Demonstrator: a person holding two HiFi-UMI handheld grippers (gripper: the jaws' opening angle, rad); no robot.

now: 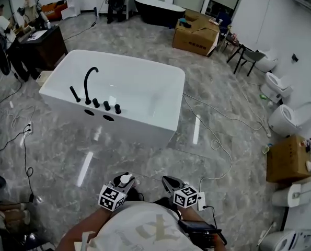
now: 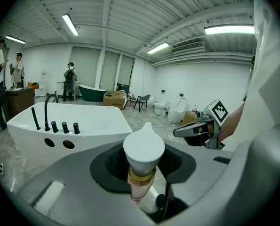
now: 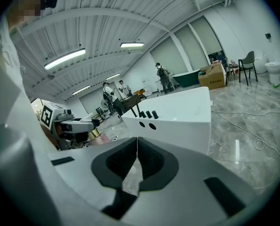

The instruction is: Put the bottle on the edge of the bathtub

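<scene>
At 6 o'clock, low by the person's torso: left gripper (image 1: 122, 186) jaws clamped on the bottle (image 2: 143, 148), white cap up, gold collar. Right gripper (image 3: 137, 162) just beside it at 3 o'clock, jaws pressed together, nothing between. Bathtub (image 1: 162, 124) at 11 o'clock, well apart; black faucet (image 1: 89, 78) on its near rim.

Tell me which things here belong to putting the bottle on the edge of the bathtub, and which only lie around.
For the job:
- bottle, gripped in the left gripper
- white bathtub, with the black faucet on its near edge

Just lying about:
- cardboard box
- black bathtub
- toilet
- chair
- right gripper, shut and empty
</scene>
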